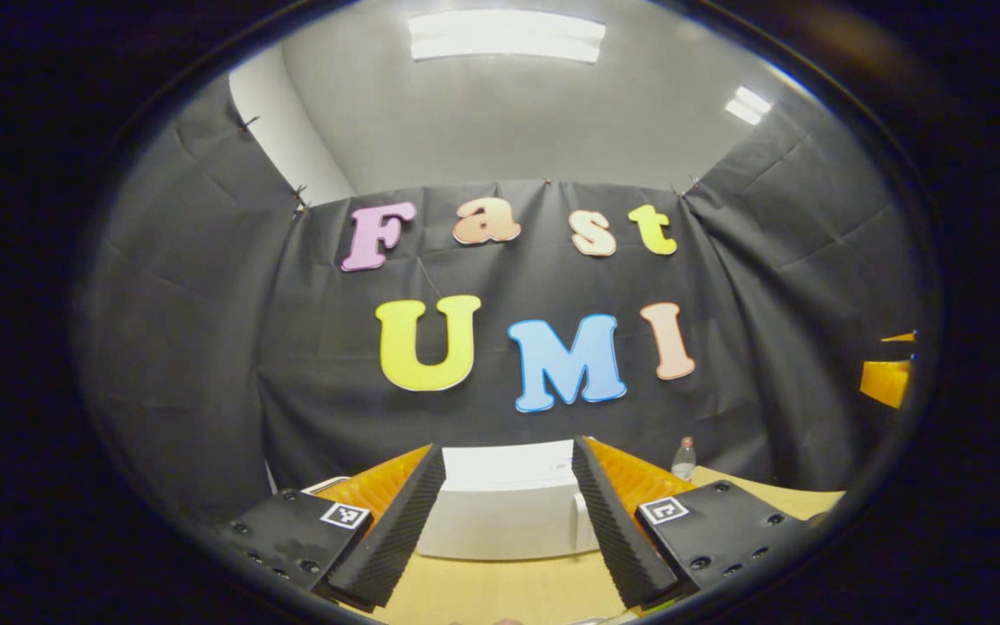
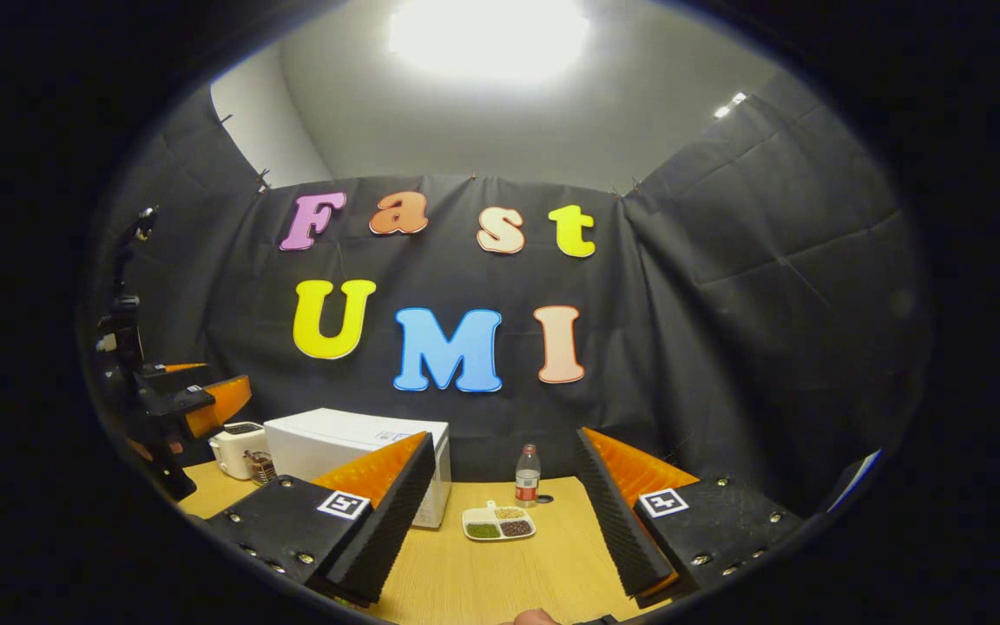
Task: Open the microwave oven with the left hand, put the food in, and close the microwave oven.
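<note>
White boxy microwave oven (image 2: 352,456), shut.

Left tongs (image 1: 509,521) agape; right tongs (image 2: 504,521) agape.

Right gripper view: bare bench (image 2: 500,573) lying open ahead of right tongs (image 2: 500,521). Food tray (image 2: 499,523) and bottle (image 2: 527,476) standing mid-bench, microwave (image 2: 352,451) blocking left side, toaster (image 2: 235,450) beyond it. Left gripper view: microwave (image 1: 509,512) sitting directly ahead of left tongs (image 1: 509,529), bare bench strip lying between.
</note>
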`<state>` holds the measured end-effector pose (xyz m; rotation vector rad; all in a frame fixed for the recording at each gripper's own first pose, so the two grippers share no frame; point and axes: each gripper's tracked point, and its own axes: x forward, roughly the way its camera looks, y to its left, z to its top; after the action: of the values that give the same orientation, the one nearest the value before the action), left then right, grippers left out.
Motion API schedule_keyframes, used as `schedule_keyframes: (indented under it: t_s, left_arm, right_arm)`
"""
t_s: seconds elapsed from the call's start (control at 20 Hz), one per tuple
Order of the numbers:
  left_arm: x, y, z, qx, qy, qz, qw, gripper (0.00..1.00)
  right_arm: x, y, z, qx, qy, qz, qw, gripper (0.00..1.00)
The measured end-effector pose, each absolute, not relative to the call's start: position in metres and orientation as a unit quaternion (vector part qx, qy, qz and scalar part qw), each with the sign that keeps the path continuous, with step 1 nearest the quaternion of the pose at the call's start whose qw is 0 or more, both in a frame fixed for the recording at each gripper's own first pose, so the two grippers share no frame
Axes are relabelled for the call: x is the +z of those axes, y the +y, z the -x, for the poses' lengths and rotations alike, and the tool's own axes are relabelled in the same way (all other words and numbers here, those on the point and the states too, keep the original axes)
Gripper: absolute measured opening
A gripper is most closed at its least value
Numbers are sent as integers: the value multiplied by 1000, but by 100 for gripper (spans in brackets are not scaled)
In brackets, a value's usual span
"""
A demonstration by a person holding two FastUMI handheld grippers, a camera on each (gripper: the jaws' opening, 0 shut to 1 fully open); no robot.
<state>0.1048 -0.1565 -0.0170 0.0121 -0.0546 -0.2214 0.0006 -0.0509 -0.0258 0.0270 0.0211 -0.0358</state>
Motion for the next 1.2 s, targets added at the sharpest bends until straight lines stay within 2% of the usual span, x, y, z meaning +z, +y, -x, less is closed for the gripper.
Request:
schedule_keyframes:
  t_s: [0.1, 0.15, 0.2, 0.3, 0.45, 0.65, 0.9, 0.95, 1.05, 1.15, 1.2]
  left_arm:
    - [-31, -168, -130, -127, -22, -1, 992, 92]
    - [-38, -175, -143, -136, -18, 2, 991, 96]
    - [-47, -183, -156, -146, -14, 5, 989, 92]
    - [-69, -196, -180, -157, -3, 7, 988, 92]
    - [-104, -219, -212, -177, 24, 9, 984, 100]
    - [-148, -248, -238, -203, 51, 9, 978, 100]
    - [-203, -281, -264, -224, 89, 6, 971, 98]
    - [-214, -286, -268, -227, 97, 3, 969, 94]
    - [-228, -298, -277, -232, 104, -8, 967, 100]
    - [-238, -305, -287, -232, 106, -8, 967, 98]
    - [-243, -308, -291, -229, 109, -12, 967, 100]
  right_arm:
    - [-28, -61, -7, -44, 13, 0, 999, 97]
    - [-29, -66, -9, -57, 17, 5, 998, 97]
    - [-28, -69, -11, -70, 19, 5, 997, 97]
    - [-31, -76, -11, -97, 25, 4, 995, 97]
    - [-39, -87, -9, -132, 42, 22, 990, 97]
    - [-48, -95, -8, -167, 65, 30, 983, 97]
    - [-54, -99, -4, -193, 85, 54, 976, 96]
    - [-54, -100, -3, -199, 87, 57, 974, 97]
    - [-54, -101, 0, -205, 92, 63, 972, 97]
    - [-54, -104, 4, -209, 96, 71, 970, 97]
    - [-53, -105, 7, -212, 97, 75, 969, 97]
